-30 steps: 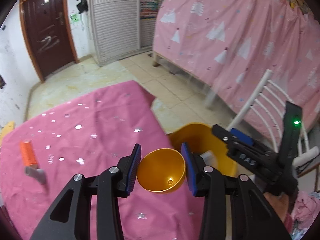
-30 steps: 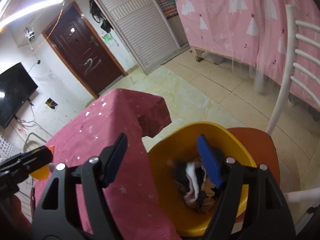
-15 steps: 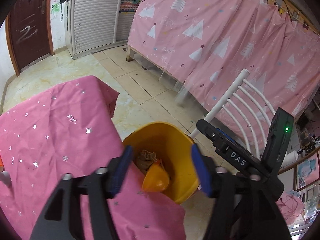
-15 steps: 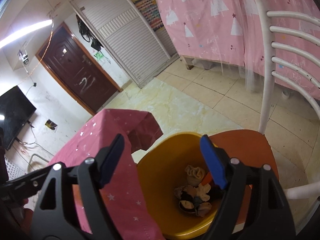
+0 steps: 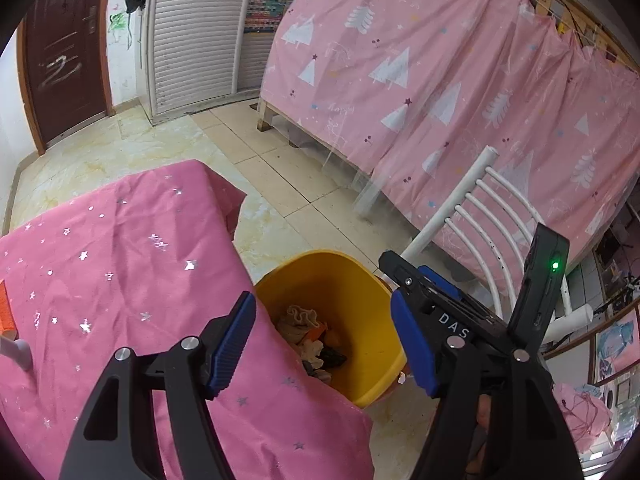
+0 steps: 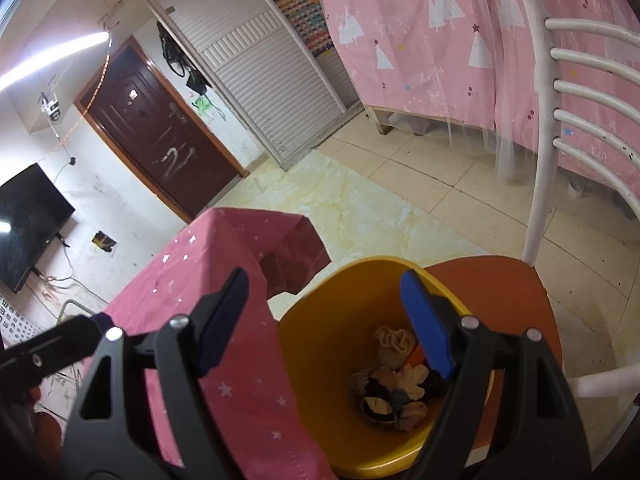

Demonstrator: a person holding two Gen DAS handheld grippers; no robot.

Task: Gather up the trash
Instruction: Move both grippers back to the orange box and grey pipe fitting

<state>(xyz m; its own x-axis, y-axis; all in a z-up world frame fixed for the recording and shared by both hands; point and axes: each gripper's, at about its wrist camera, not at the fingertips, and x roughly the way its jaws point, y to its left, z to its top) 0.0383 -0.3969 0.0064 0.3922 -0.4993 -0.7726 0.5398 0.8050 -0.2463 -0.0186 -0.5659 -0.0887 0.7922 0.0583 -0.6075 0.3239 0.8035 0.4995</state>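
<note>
A yellow bin stands on an orange chair seat beside the pink-clothed table; it also shows in the right wrist view. Crumpled trash lies in its bottom, seen too in the right wrist view. My left gripper is open and empty above the bin. My right gripper is open and empty over the bin's rim; it also appears in the left wrist view. The small orange bowl is not in sight.
An orange and grey object lies at the table's left edge. A white chair back rises behind the bin. A pink curtain covers a bed frame. A brown door and tiled floor lie beyond.
My left gripper held a small orange bowl a second ago, opened over the bin and dropped it in. It is now open and empty. The right gripper lifted slightly.
</note>
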